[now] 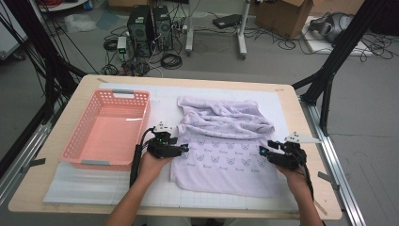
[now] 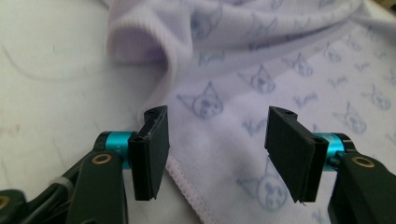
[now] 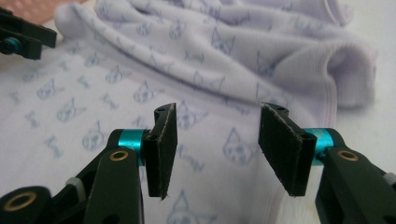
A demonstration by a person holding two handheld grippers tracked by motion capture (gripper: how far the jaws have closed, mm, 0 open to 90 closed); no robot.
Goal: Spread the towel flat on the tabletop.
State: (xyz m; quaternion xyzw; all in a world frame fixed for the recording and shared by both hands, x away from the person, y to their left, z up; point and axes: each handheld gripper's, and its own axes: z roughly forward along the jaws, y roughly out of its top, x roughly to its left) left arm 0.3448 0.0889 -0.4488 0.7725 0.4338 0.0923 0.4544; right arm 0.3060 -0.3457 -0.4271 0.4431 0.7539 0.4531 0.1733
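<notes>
- Lilac cat-print towel [image 1: 226, 150] lies spread on the white mat [image 1: 94, 186] over the desk's middle and right part; its far half is bunched in folds, its near half flat
- Left gripper [image 1: 184, 149] sits at the towel's left hem; jaws wide, nothing between them
- Right gripper [image 1: 261, 151] sits over the right hem; jaws wide, holding nothing
- Pink basket [image 1: 80, 155] stands by the desk's left edge
</notes>
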